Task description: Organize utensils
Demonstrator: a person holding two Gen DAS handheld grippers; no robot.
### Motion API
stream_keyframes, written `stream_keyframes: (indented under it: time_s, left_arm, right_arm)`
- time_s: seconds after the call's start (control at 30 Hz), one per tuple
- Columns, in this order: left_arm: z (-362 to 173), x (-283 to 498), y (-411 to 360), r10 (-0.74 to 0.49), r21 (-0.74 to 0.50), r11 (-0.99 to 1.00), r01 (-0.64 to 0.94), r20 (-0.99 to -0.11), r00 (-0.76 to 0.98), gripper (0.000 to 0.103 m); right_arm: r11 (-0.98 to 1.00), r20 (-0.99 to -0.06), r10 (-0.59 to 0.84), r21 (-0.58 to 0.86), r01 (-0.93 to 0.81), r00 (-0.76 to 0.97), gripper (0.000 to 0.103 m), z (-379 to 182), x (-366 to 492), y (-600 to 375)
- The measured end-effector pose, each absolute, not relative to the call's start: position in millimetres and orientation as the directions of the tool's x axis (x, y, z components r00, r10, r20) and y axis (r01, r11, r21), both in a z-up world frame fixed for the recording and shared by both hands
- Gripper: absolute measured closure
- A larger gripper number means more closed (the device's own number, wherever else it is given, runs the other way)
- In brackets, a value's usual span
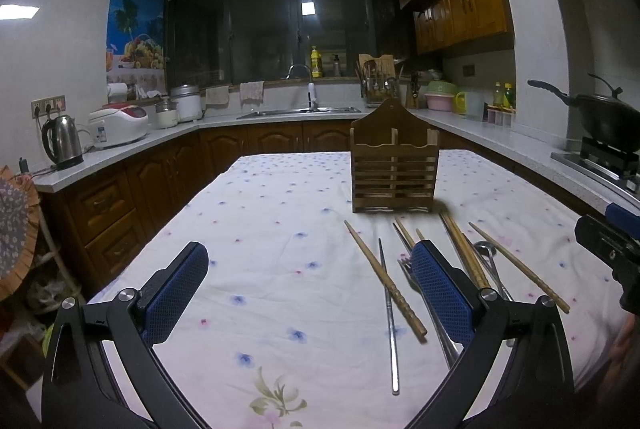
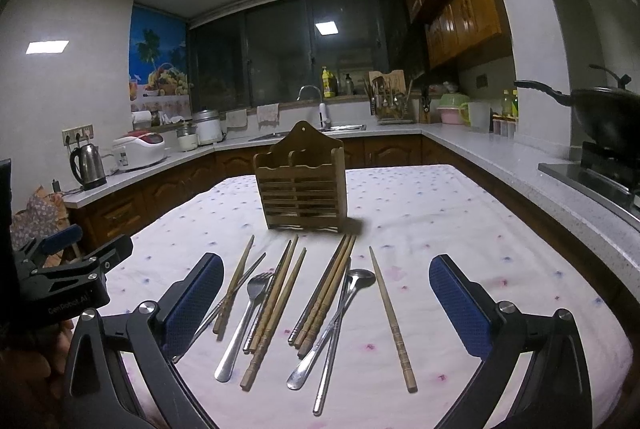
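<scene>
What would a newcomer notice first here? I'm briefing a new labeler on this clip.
Probably the scatter of wooden chopsticks, a metal fork and a spoon lying loose on the flowered tablecloth. Just behind them stands the slatted wooden utensil holder, upright. Both the left hand-held gripper and right hand-held gripper hang open above the table.

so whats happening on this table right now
A person holds a two-finger gripper in each hand over a table covered with a floral cloth. Both the left gripper and the right gripper are open and hold nothing. Wooden chopsticks, metal chopsticks, a fork and a spoon lie loose on the cloth. The wooden holder stands upright behind them, with nothing visibly in it. Sorting has not started.
</scene>
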State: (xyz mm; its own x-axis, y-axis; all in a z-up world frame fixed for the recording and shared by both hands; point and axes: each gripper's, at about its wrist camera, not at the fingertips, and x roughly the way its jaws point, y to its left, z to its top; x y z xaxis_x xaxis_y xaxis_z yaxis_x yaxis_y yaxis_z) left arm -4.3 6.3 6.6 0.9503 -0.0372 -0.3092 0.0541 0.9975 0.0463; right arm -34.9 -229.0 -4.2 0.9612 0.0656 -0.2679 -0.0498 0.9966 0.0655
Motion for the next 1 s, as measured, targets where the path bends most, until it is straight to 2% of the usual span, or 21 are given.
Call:
stream_keyframes:
  time_s: [0.63, 1.0]
  left_arm:
    - [4.8, -5.6, 2.7, -0.041, 0.045, 0.997, 0.058, -0.314, 0.949, 0.0]
    - [0.4, 8.9, 5.7, -0.061, 0.004, 0.998, 0.067, -0.374, 0.925, 0.0]
  right_arm:
    - [0.996, -0.27, 0.067, 0.069, -0.05, 0.961, 0.0, -5.9, -33.8, -228.4]
    - [0.996, -0.285, 0.071, 0.077, -0.051, 0.956, 0.0, -8.7, -33.7, -223.8]
